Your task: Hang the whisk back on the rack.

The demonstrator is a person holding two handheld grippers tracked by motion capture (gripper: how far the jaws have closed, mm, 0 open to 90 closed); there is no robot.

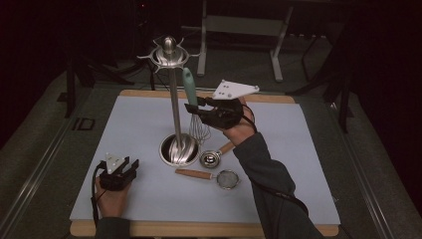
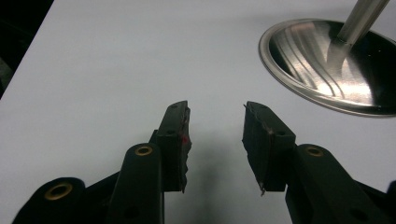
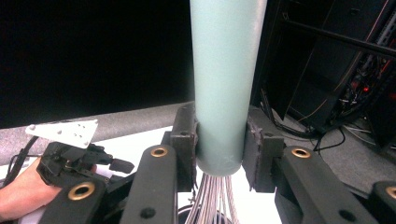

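Observation:
A whisk with a pale green handle (image 1: 189, 84) (image 3: 224, 70) hangs upright in the air, its wires (image 1: 199, 130) just above the table. My right gripper (image 1: 191, 106) (image 3: 219, 140) is shut on the lower end of that handle, one pad on each side. The whisk is right beside the pole of a steel utensil stand (image 1: 174, 104), whose hooked crown (image 1: 169, 52) rises above the handle's top. My left gripper (image 1: 133, 168) (image 2: 215, 126) rests low at the table's front left, open with nothing between its jaws. The stand's round base (image 2: 327, 60) lies ahead of it to the right.
A small metal cup with a wooden handle (image 1: 210, 159) and a small wire strainer with a wooden handle (image 1: 228, 179) lie in front of the stand's base (image 1: 179, 149). The pale mat (image 1: 298, 149) covers the wooden table. The left hand and its gripper (image 3: 70, 154) appear far off.

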